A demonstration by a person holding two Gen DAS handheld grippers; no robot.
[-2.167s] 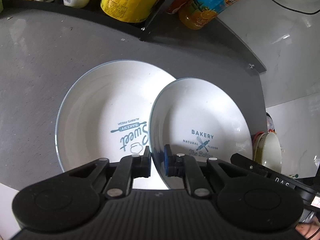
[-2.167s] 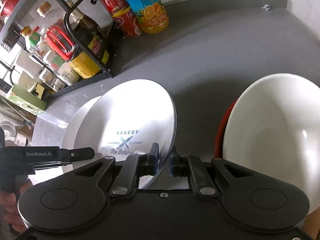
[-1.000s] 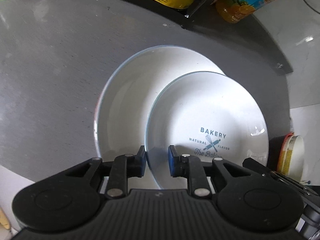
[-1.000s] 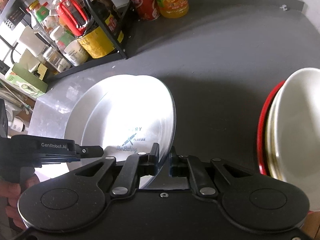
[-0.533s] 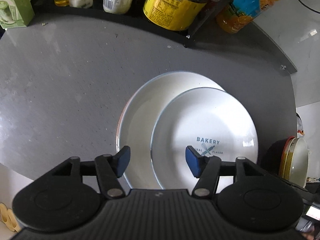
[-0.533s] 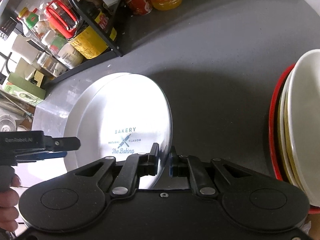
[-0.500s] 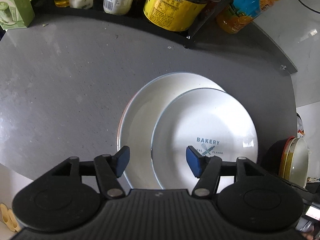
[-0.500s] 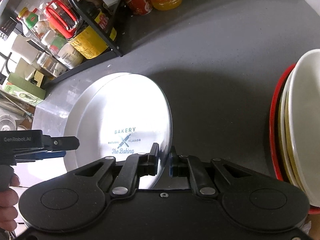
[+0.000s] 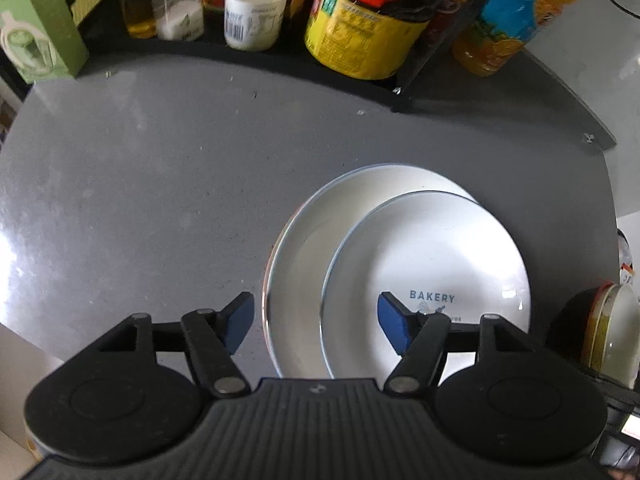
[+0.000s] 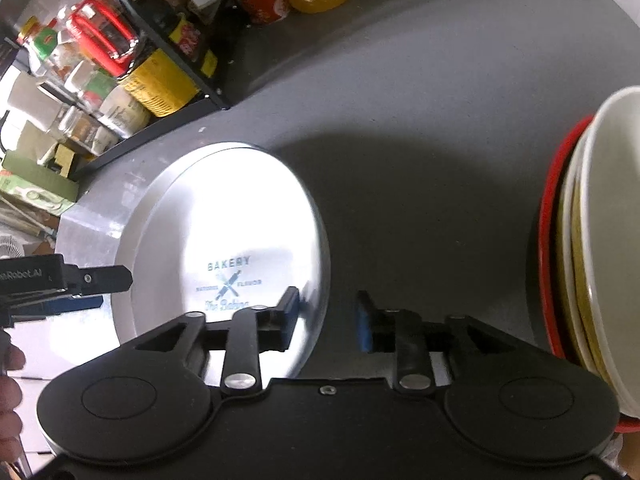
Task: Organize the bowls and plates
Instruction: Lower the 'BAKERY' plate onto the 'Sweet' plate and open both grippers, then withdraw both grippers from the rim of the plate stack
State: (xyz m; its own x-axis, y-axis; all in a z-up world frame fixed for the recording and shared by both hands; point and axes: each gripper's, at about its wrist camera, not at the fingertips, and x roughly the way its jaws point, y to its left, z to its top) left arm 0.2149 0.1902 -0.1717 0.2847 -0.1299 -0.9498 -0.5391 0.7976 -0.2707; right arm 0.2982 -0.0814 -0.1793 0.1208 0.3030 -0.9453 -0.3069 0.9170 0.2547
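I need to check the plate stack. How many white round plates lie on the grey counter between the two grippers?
2. The smaller white plate with BAKERY print lies on the larger white plate, shifted toward its right edge. Others may be hidden underneath.

Left gripper (image 9: pixel 316 318): jaws spread wide, blue pads (image 9: pixel 394 322) facing each other, gripping nothing. Right gripper (image 10: pixel 328 318): jaws parted, nothing clamped between them. A hand (image 10: pixel 10 396) shows at the left edge of the right wrist view.
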